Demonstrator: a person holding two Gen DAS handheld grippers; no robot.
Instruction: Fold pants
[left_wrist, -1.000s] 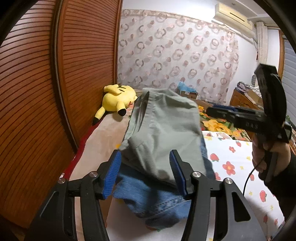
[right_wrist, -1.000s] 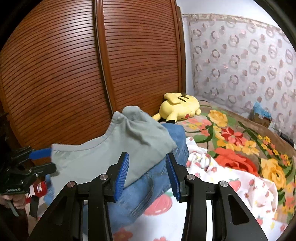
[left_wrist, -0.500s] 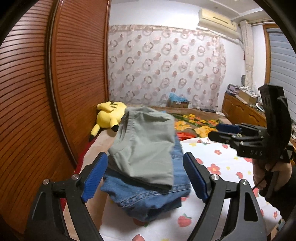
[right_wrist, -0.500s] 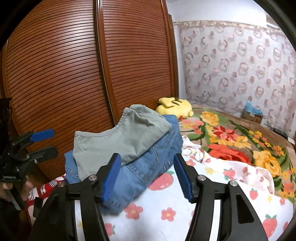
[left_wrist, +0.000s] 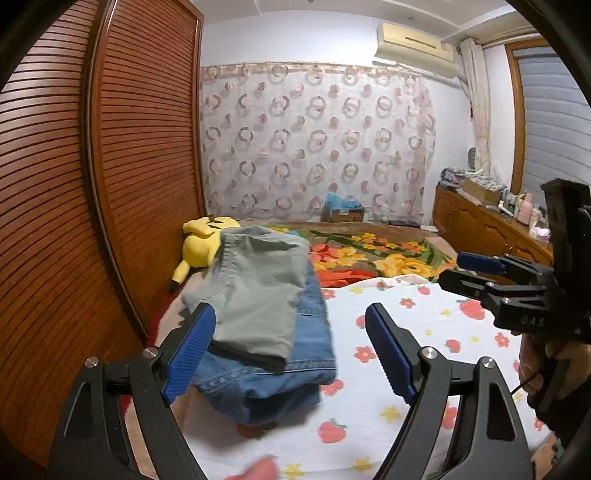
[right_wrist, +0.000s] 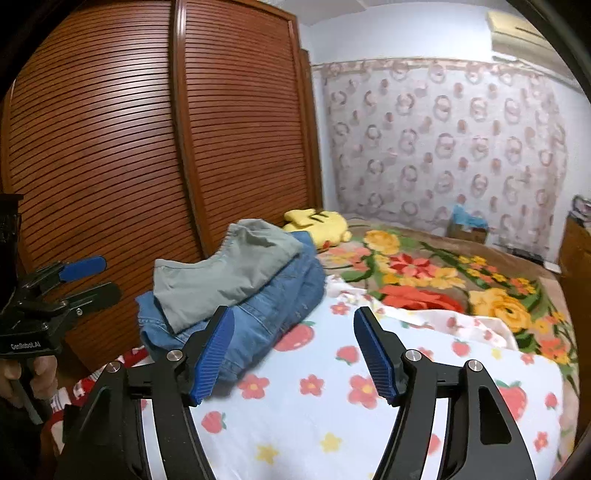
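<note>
Folded grey-green pants (left_wrist: 258, 284) lie on top of folded blue jeans (left_wrist: 266, 373), stacked at the bed's left edge near the wardrobe. The stack also shows in the right wrist view, with the grey-green pants (right_wrist: 225, 277) above the jeans (right_wrist: 273, 325). My left gripper (left_wrist: 291, 354) is open and empty, held back from the stack. My right gripper (right_wrist: 293, 354) is open and empty, to the right of the stack. Each gripper shows in the other's view: the right one (left_wrist: 480, 273), the left one (right_wrist: 85, 280).
A white sheet with strawberries and flowers (left_wrist: 406, 369) covers the near bed; a floral blanket (right_wrist: 443, 266) lies beyond. A yellow plush toy (left_wrist: 203, 240) sits behind the stack. A slatted wooden wardrobe (left_wrist: 74, 184) stands on the left, a wooden dresser (left_wrist: 491, 229) on the right.
Both grippers opened wider and pulled back from the stack, letting go of the grey-green pants, which now rest on the jeans.
</note>
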